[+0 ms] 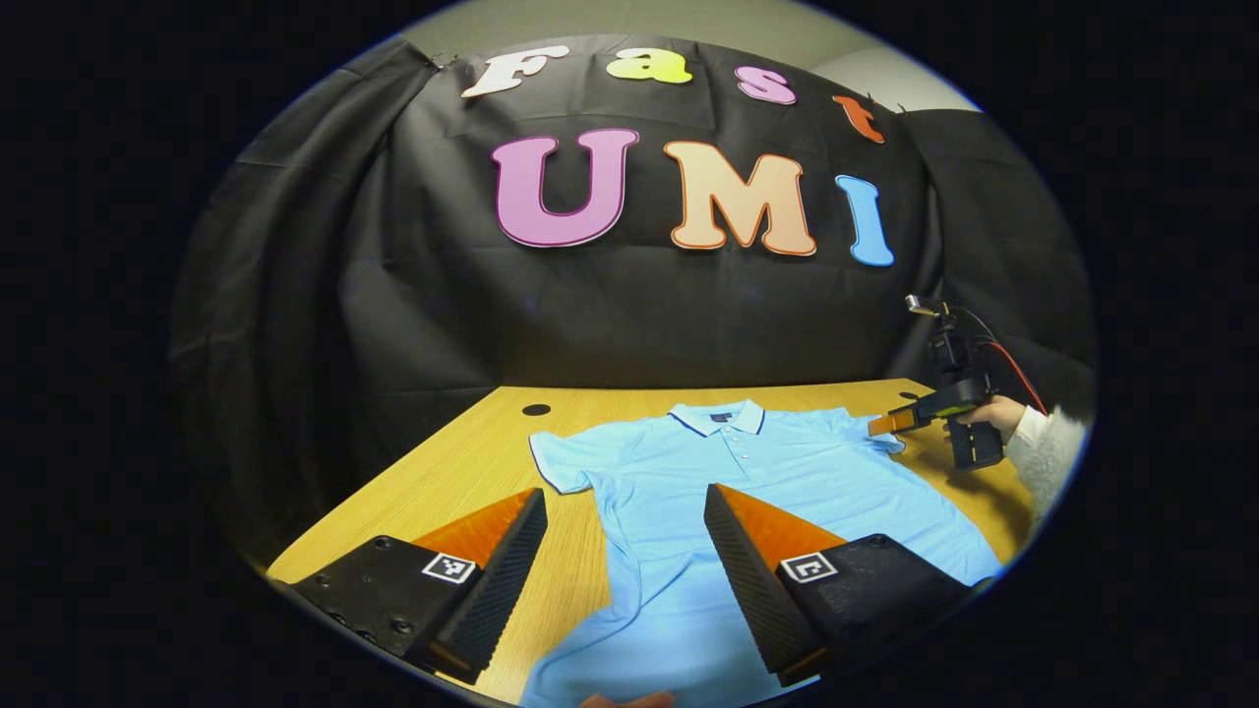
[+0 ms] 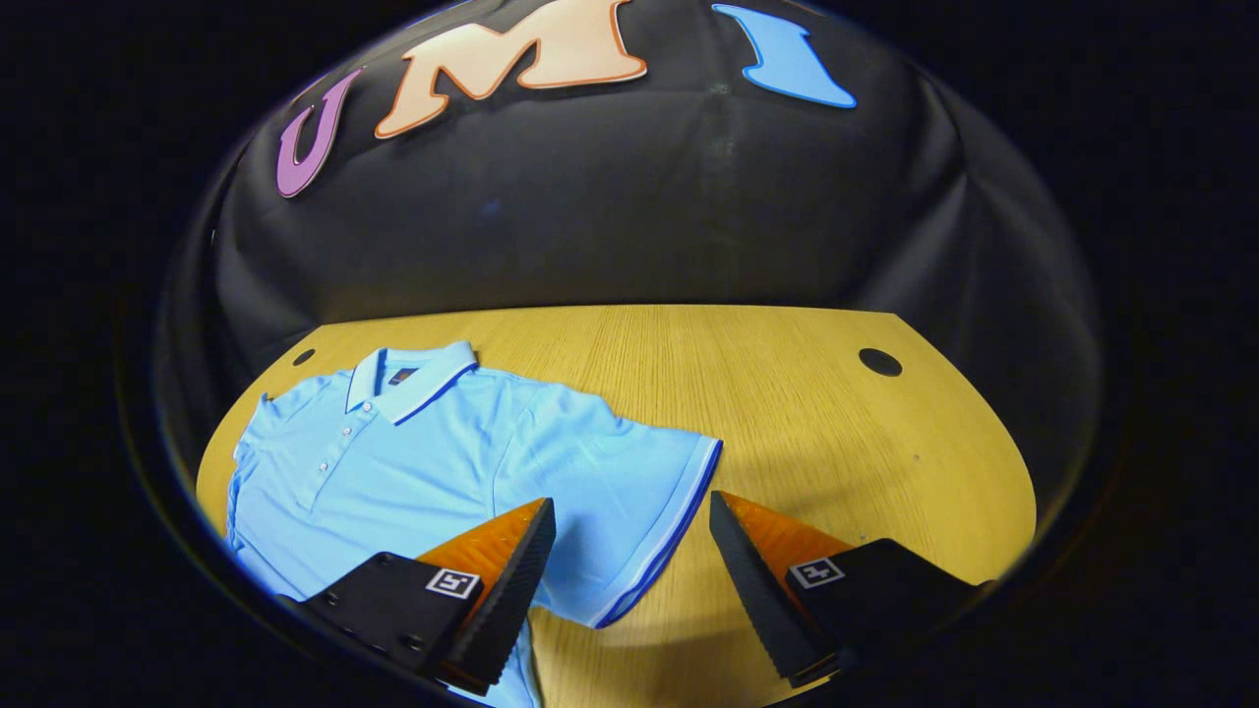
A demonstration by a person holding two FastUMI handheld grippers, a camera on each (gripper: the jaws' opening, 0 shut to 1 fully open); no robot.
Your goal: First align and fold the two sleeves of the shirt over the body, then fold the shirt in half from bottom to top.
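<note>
A light blue polo shirt (image 1: pixel 728 482) lies flat and face up on the wooden table, collar toward the booth wall, both short sleeves spread out. My left gripper (image 1: pixel 625 511) hovers open over the shirt's left side, near the left sleeve (image 1: pixel 561 462), with nothing between its fingers. In the right gripper view the shirt (image 2: pixel 423 462) lies to the left, and my right gripper (image 2: pixel 632 521) stands open straddling the trimmed hem of the right sleeve (image 2: pixel 649 492). The right gripper (image 1: pixel 890 423), held by a hand in a white sleeve, also appears at the shirt's far sleeve.
The wooden table (image 2: pixel 787 413) has a round cable hole at each back corner (image 2: pixel 879 362) (image 1: pixel 536 409). Black cloth hangs close behind the table. Bare tabletop stretches to the right of the shirt in the right gripper view.
</note>
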